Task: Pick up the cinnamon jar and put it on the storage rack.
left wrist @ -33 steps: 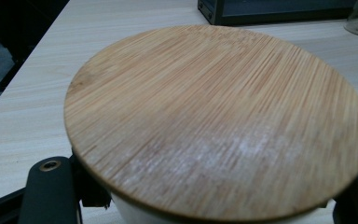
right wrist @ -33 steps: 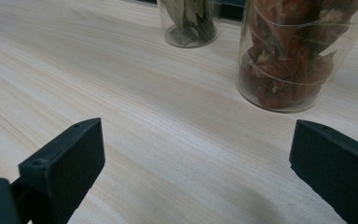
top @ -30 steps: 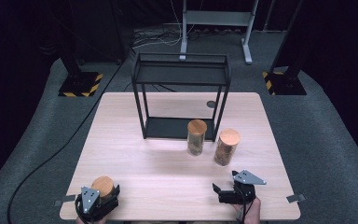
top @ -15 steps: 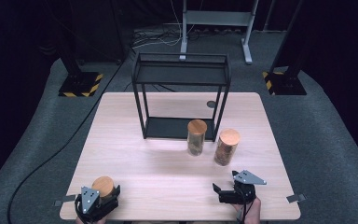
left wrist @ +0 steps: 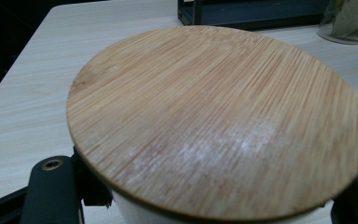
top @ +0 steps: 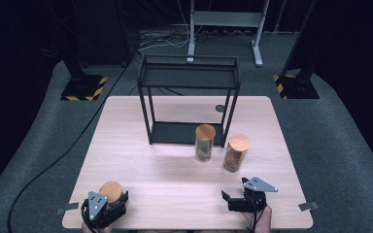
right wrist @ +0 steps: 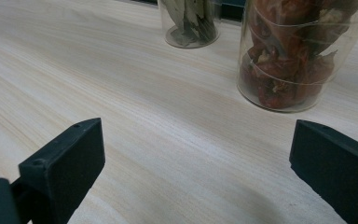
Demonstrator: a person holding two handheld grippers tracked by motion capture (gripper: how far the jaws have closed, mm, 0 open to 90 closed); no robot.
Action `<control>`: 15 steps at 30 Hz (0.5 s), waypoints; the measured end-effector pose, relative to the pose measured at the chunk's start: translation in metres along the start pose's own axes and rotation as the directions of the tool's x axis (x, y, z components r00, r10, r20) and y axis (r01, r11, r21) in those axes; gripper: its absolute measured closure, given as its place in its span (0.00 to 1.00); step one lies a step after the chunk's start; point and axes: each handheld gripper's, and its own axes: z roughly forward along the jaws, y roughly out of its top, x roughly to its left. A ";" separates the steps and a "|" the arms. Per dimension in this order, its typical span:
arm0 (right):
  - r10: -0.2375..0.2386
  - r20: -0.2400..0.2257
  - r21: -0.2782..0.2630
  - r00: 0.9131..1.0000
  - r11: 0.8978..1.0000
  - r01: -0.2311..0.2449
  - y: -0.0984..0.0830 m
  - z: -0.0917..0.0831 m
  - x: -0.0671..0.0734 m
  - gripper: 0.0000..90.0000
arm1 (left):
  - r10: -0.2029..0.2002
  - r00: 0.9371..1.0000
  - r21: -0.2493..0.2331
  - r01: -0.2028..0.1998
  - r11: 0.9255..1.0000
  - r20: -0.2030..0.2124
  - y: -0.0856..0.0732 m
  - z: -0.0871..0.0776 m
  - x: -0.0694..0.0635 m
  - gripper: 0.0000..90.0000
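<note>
The wooden table [top: 141, 145] is carrying a black metal shelf rack [top: 189, 104] at its far side, with two tall glass jars standing upright just in front of the rack's right end. One, the jar of bay leaves [top: 205, 143], is standing a little to the left of the other, the jar of dried red chillies [top: 235, 153]. At the near left corner, the left gripper [top: 108, 208] is clenching the jar with the bamboo lid [top: 110, 190]; its jaws are pressing on both sides just under the lid. This jar is standing upright, so its long axis is vertical, and the rack lies ahead and to the right. The right gripper [top: 229, 200] is resting released, its jaws wide apart and holding nothing, with the chilli jar just ahead of it.
</note>
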 end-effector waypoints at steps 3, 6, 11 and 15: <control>-0.002 -0.001 0.002 1.000 1.000 0.002 0.000 0.000 0.000 0.03 | 0.011 1.000 0.000 -0.011 1.000 0.008 0.004 0.002 -0.003 0.28; -0.001 -0.004 0.004 1.000 1.000 0.001 0.000 0.000 0.000 0.03 | 0.014 1.000 -0.003 -0.014 1.000 0.014 0.007 0.004 -0.006 0.28; -0.001 -0.006 0.001 1.000 1.000 0.001 0.000 0.000 0.000 0.03 | 0.020 1.000 -0.009 -0.019 1.000 0.024 0.011 0.006 -0.009 0.28; -0.001 -0.006 -0.001 1.000 1.000 0.001 0.000 0.000 0.000 0.03 | 0.023 0.999 -0.011 -0.023 1.000 0.032 0.014 0.009 -0.012 0.28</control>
